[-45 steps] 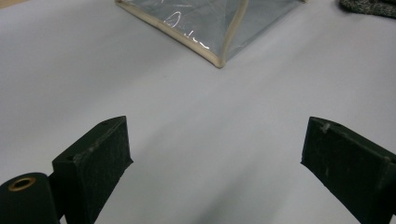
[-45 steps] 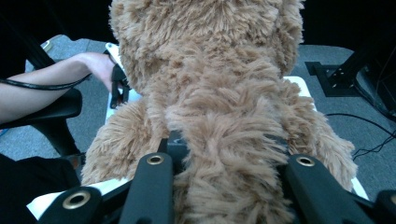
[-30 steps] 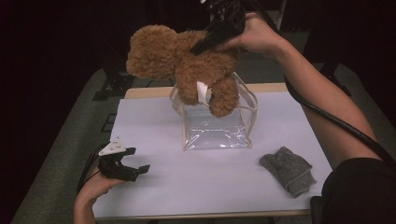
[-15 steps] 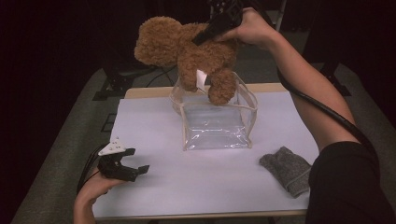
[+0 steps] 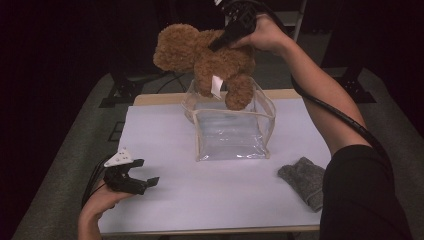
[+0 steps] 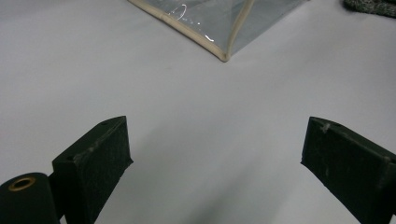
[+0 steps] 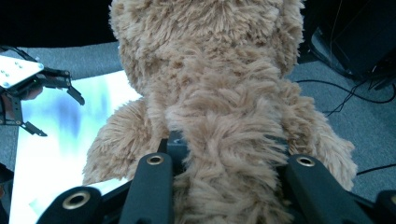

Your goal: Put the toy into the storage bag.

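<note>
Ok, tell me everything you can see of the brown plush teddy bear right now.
The brown plush teddy bear has shaggy tan fur, a round head, stubby limbs and a white tag hanging between its legs. It hangs in the air, tilted with its head toward the left of the high view, legs dangling just above the open clear plastic pouch. The right tongs are clamped on its body.

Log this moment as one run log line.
right gripper: shut on teddy bear, held above clear bag | left gripper: open, low over table | grey cloth: right of bag
</note>
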